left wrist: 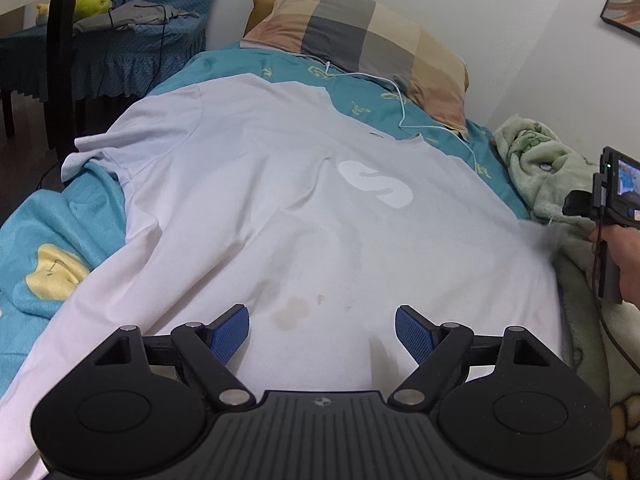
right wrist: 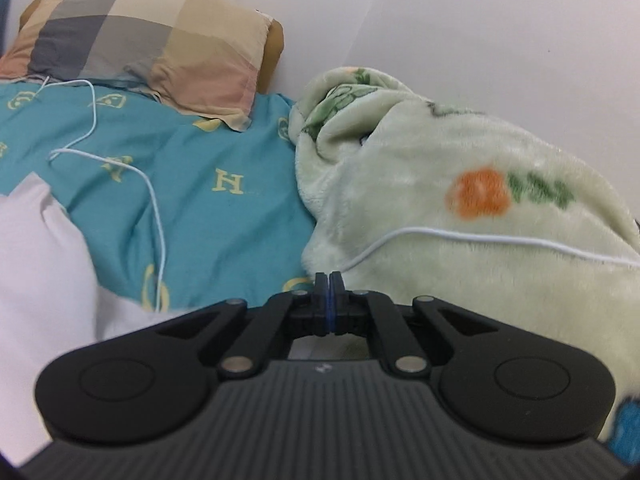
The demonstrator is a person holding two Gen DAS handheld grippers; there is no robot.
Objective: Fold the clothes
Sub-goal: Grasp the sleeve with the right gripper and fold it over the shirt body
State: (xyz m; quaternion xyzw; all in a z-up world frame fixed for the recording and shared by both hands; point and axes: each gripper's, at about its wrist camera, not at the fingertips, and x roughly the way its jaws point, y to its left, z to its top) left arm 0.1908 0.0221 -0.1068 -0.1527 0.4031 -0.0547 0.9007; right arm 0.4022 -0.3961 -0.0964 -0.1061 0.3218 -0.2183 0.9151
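Note:
A pale T-shirt [left wrist: 280, 208] with a white "S" print [left wrist: 376, 186] lies spread flat on the teal bed cover [left wrist: 360, 100], brownish stains near its close end. My left gripper [left wrist: 322, 328] hovers just above that stained part, open, with only flat cloth showing between its blue pads [left wrist: 232, 332]. In the right wrist view my right gripper [right wrist: 330, 280] is shut, pads together, and no cloth shows between them. It points at the seam between the teal cover [right wrist: 224, 216] and a green blanket [right wrist: 460, 240]. An edge of the shirt [right wrist: 40, 248] bulges at the left.
A checked pillow [left wrist: 360, 40] rests at the head of the bed against the wall. A white cable [right wrist: 156, 208] runs across the cover and over the blanket. A hand holding the right gripper's handle [left wrist: 612, 256] is at the bed's right side. A blue-covered chair [left wrist: 120, 40] stands far left.

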